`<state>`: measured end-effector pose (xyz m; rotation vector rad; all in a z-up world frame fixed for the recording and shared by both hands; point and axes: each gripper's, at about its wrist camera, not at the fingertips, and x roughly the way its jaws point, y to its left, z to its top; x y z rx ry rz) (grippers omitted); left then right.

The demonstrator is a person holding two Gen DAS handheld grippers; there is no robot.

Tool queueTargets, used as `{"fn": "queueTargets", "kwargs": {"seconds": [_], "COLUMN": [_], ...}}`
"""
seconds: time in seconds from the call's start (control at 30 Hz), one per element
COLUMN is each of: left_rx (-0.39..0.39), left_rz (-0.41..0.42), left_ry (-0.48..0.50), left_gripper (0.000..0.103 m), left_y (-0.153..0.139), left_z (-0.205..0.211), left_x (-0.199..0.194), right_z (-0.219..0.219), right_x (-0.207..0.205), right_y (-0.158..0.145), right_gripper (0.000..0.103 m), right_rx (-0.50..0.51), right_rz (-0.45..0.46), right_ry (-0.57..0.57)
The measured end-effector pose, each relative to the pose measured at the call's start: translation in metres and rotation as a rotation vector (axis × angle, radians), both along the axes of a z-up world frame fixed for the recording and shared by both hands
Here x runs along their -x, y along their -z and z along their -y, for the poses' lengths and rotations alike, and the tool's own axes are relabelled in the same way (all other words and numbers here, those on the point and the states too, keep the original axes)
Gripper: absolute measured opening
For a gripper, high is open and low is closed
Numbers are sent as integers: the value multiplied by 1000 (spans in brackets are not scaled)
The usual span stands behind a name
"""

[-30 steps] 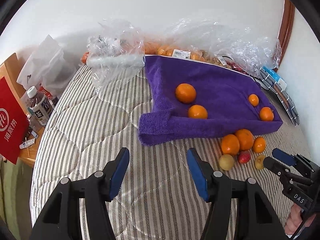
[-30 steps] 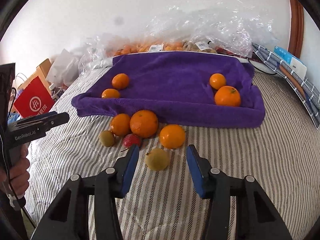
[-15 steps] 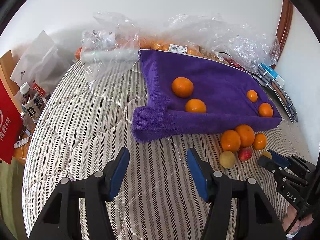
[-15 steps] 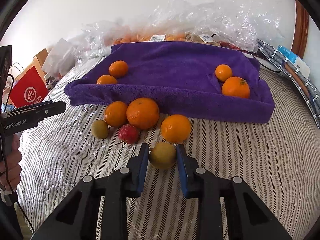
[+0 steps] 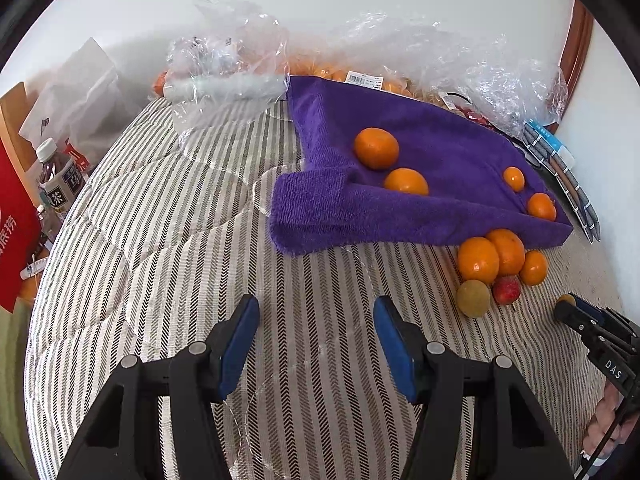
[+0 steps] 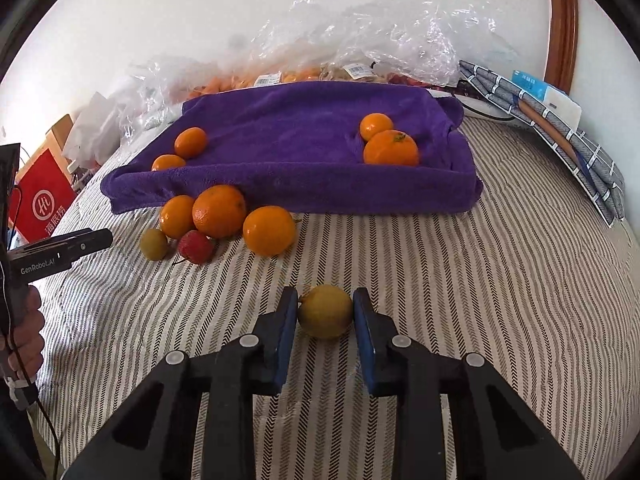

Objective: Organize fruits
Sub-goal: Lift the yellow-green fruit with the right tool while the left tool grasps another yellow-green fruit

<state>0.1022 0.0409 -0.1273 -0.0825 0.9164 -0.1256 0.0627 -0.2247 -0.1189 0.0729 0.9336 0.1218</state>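
My right gripper (image 6: 325,314) is shut on a small yellow-green fruit (image 6: 325,311), both blue pads pressed to its sides, over the striped bedcover. Ahead of it lies a loose cluster: three oranges (image 6: 219,211), a red fruit (image 6: 195,247) and another yellow-green fruit (image 6: 153,244). The purple towel (image 6: 288,148) beyond holds two oranges at its left (image 6: 191,142) and two at its right (image 6: 391,148). My left gripper (image 5: 316,340) stands open over bare bedcover, nothing between its fingers. In the left wrist view the cluster (image 5: 478,260) lies to the right, by the right gripper's tip (image 5: 576,312).
Crinkled clear plastic bags (image 6: 360,40) with more fruit lie behind the towel against the wall. A folded checked cloth and a box (image 6: 560,120) sit at the right. A drink bottle (image 5: 56,176) and a red bag (image 5: 12,232) stand off the bed's left edge.
The right gripper closed on the yellow-green fruit and has drawn it back from the cluster toward the bed's near side. The left gripper stayed open and sank slightly.
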Motion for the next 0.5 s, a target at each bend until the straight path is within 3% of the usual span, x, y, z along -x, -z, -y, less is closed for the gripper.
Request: {"fn": "queueTargets", "kwargs": {"seconds": [0.17,0.27,0.5], "left_rx": [6,61,59], "left_rz": [-5,-6,6], "left_ry": [19,57,155], "left_gripper": [57,55,55], "left_y": [-1,-7,-14], "left_z": [0,6,50], "left_x": [2,4,9], "right_z": [-2,0,22], "right_x": [-1,3,13], "right_y": [2,-1,-8], "right_gripper": [28,28,28], "right_rx": [1,9,20], "right_rz": [-5,8,27], "right_ry": [3,13,43]}}
